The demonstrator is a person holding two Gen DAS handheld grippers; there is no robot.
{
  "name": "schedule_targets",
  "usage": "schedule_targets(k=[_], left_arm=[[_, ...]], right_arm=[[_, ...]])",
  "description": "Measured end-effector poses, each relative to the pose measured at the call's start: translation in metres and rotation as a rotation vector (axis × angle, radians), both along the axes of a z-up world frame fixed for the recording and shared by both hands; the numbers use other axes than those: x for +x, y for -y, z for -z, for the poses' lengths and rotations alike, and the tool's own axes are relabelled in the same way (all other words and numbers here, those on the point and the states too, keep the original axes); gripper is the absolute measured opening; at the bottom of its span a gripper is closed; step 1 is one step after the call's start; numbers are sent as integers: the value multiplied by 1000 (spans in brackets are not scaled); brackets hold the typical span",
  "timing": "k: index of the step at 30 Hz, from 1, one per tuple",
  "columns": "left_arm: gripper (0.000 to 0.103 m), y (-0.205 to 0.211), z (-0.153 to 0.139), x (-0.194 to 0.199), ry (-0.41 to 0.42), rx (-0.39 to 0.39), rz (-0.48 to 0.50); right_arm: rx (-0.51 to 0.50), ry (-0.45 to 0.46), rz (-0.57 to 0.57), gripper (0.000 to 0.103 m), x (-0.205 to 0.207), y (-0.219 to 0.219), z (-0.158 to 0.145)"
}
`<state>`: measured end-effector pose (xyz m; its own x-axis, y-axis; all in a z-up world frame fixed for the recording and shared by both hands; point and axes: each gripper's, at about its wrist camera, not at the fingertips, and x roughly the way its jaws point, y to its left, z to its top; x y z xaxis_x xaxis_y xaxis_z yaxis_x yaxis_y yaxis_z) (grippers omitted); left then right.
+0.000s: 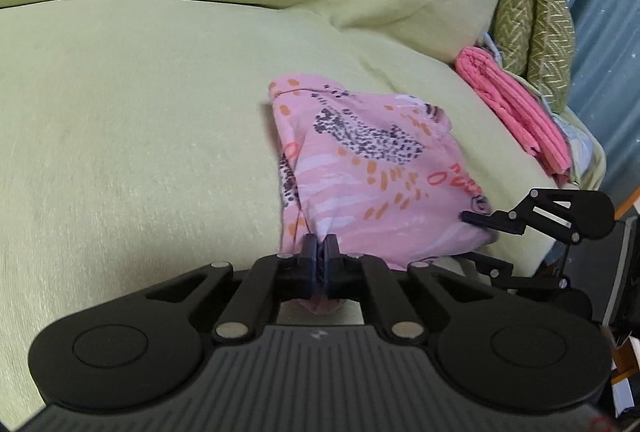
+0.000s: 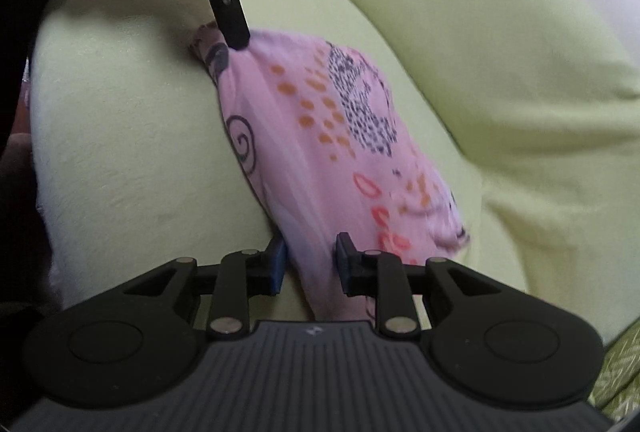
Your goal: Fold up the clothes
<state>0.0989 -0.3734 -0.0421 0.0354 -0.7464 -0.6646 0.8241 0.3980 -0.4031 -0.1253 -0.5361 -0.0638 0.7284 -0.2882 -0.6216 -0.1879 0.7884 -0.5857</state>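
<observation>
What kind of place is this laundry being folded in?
Probably a living room or bedroom at home: the pink patterned garment lies on a soft yellow-green sofa cushion, with folded coral cloth stacked beside it and a blue curtain behind.

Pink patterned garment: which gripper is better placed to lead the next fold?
Left, probably. The left gripper is shut on the pink patterned garment at its near edge. The right gripper only straddles the other end, jaws apart, not clamped.

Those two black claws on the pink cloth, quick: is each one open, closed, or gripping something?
Left gripper: closed, pinching an edge of the pink patterned garment.
Right gripper: jaws apart with the same garment between them; whether they grip it cannot be told.
</observation>
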Motion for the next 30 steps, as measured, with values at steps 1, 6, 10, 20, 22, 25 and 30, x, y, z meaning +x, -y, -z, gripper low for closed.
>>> schedule_targets(k=[1, 6, 10, 20, 22, 25, 30], left_arm=[[3, -2, -3, 1, -10, 4, 12], [26, -11, -22, 18, -41, -31, -18], [33, 15, -24, 51, -79, -71, -58], [5, 72, 12, 96, -239, -80, -8], [0, 71, 7, 94, -207, -110, 17], [0, 78, 1, 101, -166, -142, 23], [0, 95, 17, 118, -202, -86, 34]], right_arm=[[44, 12, -3, 21, -4, 1, -9], [220, 110, -1, 21, -4, 11, -49], [270, 162, -2, 23, 25, 21, -64], [256, 121, -21, 23, 60, 21, -39], [264, 116, -19, 22, 59, 21, -37], [286, 126, -14, 22, 58, 20, -38], [324, 133, 10, 22, 72, 21, -34]])
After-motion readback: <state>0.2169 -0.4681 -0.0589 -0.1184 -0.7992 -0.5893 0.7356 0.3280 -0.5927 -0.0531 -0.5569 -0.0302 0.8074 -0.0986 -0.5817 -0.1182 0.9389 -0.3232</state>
